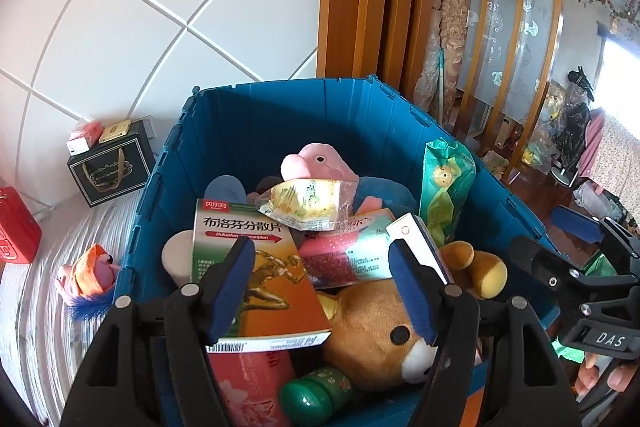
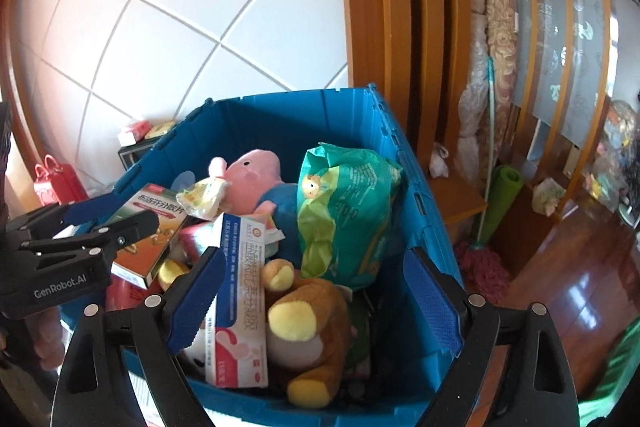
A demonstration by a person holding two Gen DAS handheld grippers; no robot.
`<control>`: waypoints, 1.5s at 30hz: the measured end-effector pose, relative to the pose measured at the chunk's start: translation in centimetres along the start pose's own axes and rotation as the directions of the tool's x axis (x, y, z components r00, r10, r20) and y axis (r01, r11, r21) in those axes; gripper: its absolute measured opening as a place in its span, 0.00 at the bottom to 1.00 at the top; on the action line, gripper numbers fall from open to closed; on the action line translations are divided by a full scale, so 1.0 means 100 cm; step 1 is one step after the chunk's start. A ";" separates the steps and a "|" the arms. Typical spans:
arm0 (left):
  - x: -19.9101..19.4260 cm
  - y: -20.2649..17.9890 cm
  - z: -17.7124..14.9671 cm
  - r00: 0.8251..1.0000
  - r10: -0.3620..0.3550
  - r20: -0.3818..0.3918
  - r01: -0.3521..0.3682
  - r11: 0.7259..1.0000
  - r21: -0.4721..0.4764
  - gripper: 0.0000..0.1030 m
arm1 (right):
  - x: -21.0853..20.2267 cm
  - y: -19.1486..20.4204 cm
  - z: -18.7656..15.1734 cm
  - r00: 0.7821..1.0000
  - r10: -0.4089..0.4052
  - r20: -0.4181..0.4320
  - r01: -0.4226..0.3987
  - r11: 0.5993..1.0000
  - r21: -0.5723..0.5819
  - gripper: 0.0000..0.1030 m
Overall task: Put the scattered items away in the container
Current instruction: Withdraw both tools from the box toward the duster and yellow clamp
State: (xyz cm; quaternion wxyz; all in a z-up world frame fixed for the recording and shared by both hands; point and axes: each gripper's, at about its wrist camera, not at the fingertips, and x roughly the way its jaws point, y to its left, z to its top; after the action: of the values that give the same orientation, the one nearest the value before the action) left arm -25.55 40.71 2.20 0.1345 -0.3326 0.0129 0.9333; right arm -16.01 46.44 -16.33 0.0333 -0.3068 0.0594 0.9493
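Observation:
A blue bin holds a pink pig plush, a brown bear plush, a green packet and several medicine boxes. My left gripper hangs open over the bin. An orange-green medicine box lies between its fingers, touching only the left pad. My right gripper stands wide open over the bin's near right side. A white, blue and pink medicine box leans by its left finger. A small pink and orange toy lies outside the bin on the striped surface.
A black gift box with small boxes on top and a red bag stand left of the bin by the tiled wall. A wooden partition, rolled mats and a mop are on the right. A hand's fingers hold the right gripper.

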 end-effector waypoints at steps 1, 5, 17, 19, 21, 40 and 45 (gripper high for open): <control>-0.006 0.003 -0.002 1.000 -0.003 0.007 0.003 1.000 -0.002 0.67 | -0.005 0.003 -0.001 1.000 0.000 0.006 0.000 1.000 0.005 0.90; -0.031 0.021 -0.014 0.999 -0.012 0.035 0.012 1.000 -0.005 0.67 | -0.026 0.022 -0.008 0.999 0.002 0.034 -0.002 1.000 0.008 0.91; -0.126 0.145 -0.079 0.994 0.026 0.109 -0.021 0.999 -0.046 0.67 | -0.080 0.174 -0.036 0.990 0.071 0.126 -0.063 0.996 -0.063 0.97; -0.137 0.172 -0.094 0.994 0.047 0.102 -0.041 0.997 -0.061 0.67 | -0.083 0.205 -0.042 0.988 0.084 0.126 -0.075 0.994 -0.077 1.00; -0.146 0.197 -0.107 0.992 0.073 0.103 -0.066 0.995 -0.075 0.67 | -0.083 0.236 -0.048 0.987 0.102 0.123 -0.091 0.992 -0.091 1.00; -0.104 0.363 -0.134 0.949 0.315 -0.018 -0.308 0.913 -0.268 0.67 | 0.026 0.403 -0.037 0.944 0.327 -0.047 -0.329 0.916 -0.231 1.00; -0.066 0.409 -0.140 0.909 0.398 -0.122 -0.416 0.846 -0.334 0.67 | 0.095 0.422 -0.032 0.905 0.404 -0.133 -0.425 0.877 -0.226 1.00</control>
State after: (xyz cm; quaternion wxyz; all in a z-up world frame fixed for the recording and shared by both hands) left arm -22.62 -1.88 -7.30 -0.1287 -0.3632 -0.0813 0.9192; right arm -26.11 4.50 -20.59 -0.2121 -0.3271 0.0052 0.9209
